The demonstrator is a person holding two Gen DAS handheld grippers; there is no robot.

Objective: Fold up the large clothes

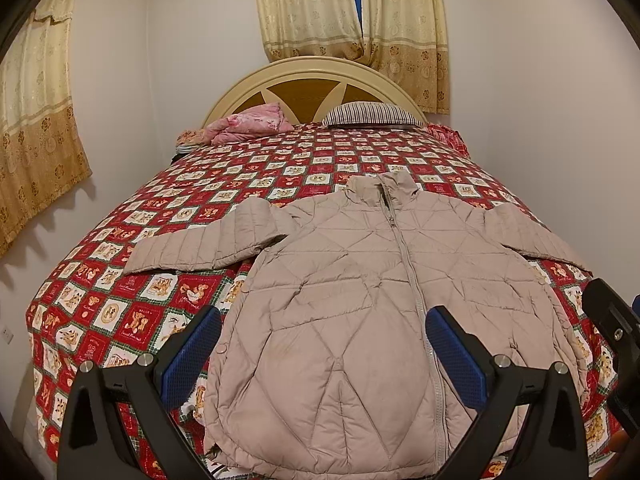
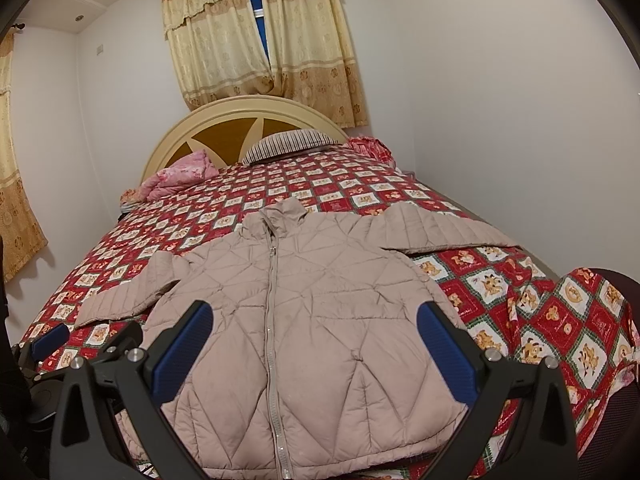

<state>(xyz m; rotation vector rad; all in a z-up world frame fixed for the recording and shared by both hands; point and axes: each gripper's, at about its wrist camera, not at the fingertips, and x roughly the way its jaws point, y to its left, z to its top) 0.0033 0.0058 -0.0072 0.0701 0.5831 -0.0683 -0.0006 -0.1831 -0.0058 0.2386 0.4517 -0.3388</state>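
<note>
I hold my left gripper above the near end of the bed, its blue pads spread wide with nothing between them. My right gripper hangs the same way, jaws wide and empty, beside the left one; from the right wrist view I see the left gripper's pad low at the left edge, and from the left wrist view a black part of the right gripper shows at the right edge.

The jacket lies flat on the bedspread, front side up, at the end of the bed nearest me. It is a beige quilted puffer, zipped up along the zipper, with the collar pointing toward the headboard and the hem toward me. Both sleeves spread outward: the left sleeve angles out across the red checked bedspread, and the right sleeve reaches toward the far side edge of the bed. Neither gripper touches the jacket as far as I can tell; the hem lies below and between my fingers in both views.

At the head of the bed sit a pink quilt and a striped pillow. Curtains hang behind the headboard.
</note>
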